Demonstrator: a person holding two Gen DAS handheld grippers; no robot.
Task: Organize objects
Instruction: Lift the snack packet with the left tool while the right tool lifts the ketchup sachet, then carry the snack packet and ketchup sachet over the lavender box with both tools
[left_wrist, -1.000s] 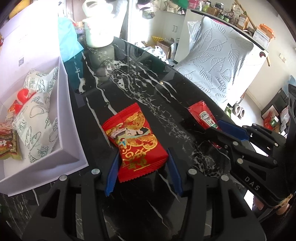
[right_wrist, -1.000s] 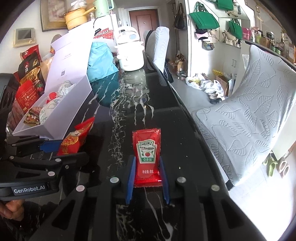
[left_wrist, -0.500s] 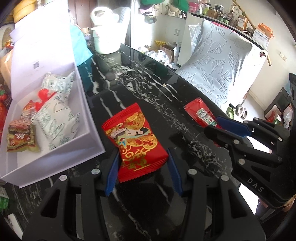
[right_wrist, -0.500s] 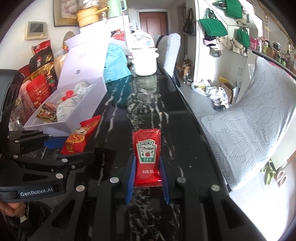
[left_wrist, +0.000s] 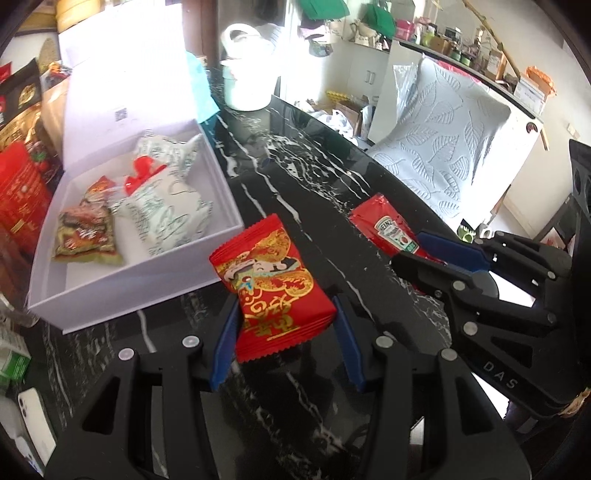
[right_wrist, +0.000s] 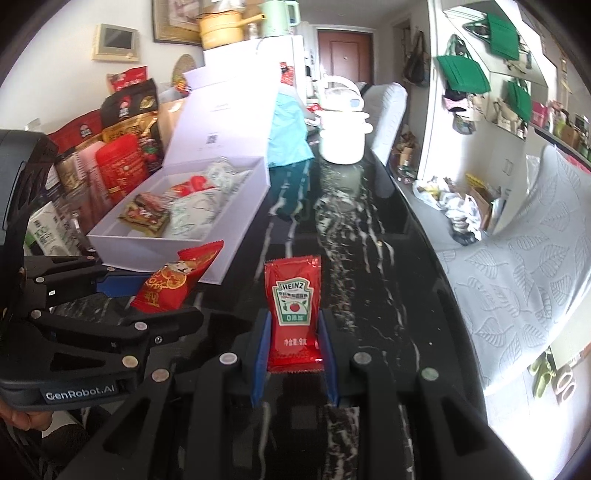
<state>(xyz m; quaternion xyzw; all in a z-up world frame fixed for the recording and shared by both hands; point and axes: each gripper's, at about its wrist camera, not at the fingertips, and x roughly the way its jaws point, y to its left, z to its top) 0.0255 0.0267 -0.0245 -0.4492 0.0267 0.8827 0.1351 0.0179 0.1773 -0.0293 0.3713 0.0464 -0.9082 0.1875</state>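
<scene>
My left gripper (left_wrist: 286, 317) is shut on a red and gold snack packet (left_wrist: 273, 284), held a little above the black marble table (left_wrist: 317, 192). My right gripper (right_wrist: 293, 332) is shut on a red Heinz ketchup sachet (right_wrist: 293, 306), its lower end between the blue pads. In the left wrist view the ketchup sachet (left_wrist: 388, 229) and right gripper (left_wrist: 417, 251) sit to the right. An open white box (left_wrist: 147, 295) lies just left of the snack packet. It holds white-green patterned packets (left_wrist: 166, 218) and a brown snack pack (left_wrist: 86, 236). In the right wrist view, the box (right_wrist: 147, 251) is front left.
A white pot (right_wrist: 343, 136) and a teal bag (right_wrist: 288, 129) stand at the far end of the table. Snack bags (right_wrist: 125, 147) crowd the left behind the box. A phone (left_wrist: 33, 417) lies near left. A leaf-patterned chair (left_wrist: 443, 147) runs along the table's right edge.
Both grippers have risen with their packets and moved toward the white box, which now shows more of its inside. Neither grip has changed.
</scene>
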